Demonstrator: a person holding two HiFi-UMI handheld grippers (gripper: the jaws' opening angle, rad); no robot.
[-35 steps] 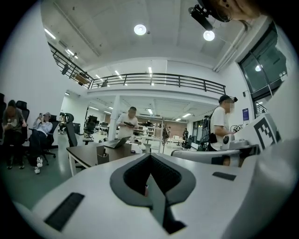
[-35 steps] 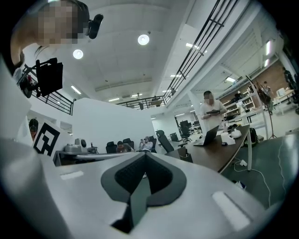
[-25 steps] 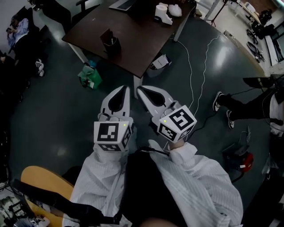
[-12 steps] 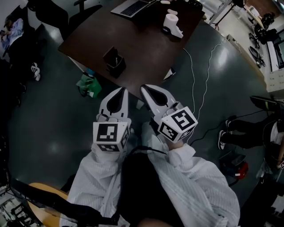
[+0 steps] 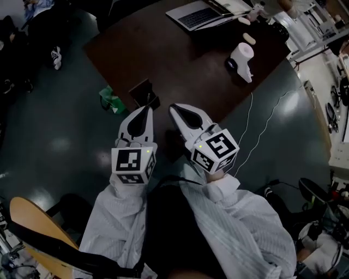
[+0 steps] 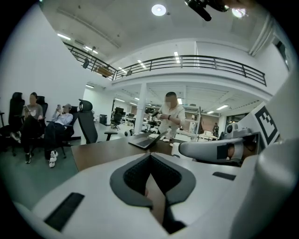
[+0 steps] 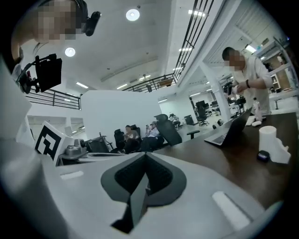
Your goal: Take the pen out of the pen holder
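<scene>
Two hand-held grippers sit side by side in the middle of the head view, held out from white sleeves. The left hand-held gripper and the right hand-held gripper both point toward the far surface, a dark brown top. The pen holder, a dark square box, stands upright on the near left corner of that surface, just beyond the left gripper's tips and apart from them. What it holds is too dark and small to tell, so the pen cannot be picked out. Farther right on the surface stand a white roll and, at the far edge, an open laptop. On the floor, a green bag lies left of the holder and a white cable runs to the right.

From the left gripper view, the left hand-held gripper has its jaws pressed together with nothing between them. The surface and laptop lie beyond, and the right gripper lies at the right. A person stands at the far side.

From the right gripper view, the right hand-held gripper is likewise fully closed and empty. The laptop and roll sit to the right.
</scene>
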